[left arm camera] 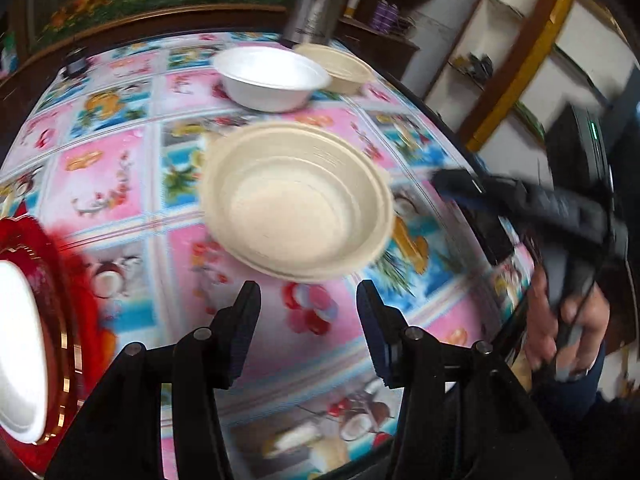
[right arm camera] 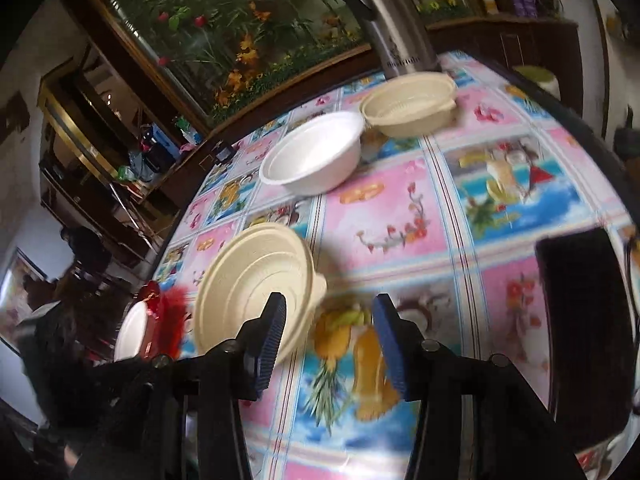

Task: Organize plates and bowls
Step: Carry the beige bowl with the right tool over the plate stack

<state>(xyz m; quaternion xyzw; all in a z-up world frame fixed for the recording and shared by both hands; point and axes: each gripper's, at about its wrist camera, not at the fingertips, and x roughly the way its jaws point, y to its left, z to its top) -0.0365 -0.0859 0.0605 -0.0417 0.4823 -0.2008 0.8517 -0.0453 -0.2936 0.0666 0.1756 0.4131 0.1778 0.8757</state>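
Note:
A cream bowl [left arm camera: 296, 200] with stepped inner rings, perhaps two nested, sits on the flowered tablecloth [left arm camera: 120, 184] just ahead of my left gripper [left arm camera: 308, 312], which is open and empty. My right gripper [left arm camera: 456, 184] reaches in from the right, its tip close beside that bowl's rim. In the right wrist view, the right gripper [right arm camera: 328, 316] is open; the cream bowl [right arm camera: 256, 284] lies by its left finger, not between the pads. Farther back stand a white bowl [left arm camera: 272, 76] [right arm camera: 316, 156] and another cream bowl [left arm camera: 340, 66] [right arm camera: 412, 104].
A red plate [left arm camera: 52, 280] [right arm camera: 160, 312] with a white plate [left arm camera: 16, 344] [right arm camera: 132, 330] on it sits at the table's left edge. A steel flask [right arm camera: 396, 20] stands at the back. A black object [right arm camera: 584, 320] lies on the right. A hand [left arm camera: 560, 320] holds the right gripper.

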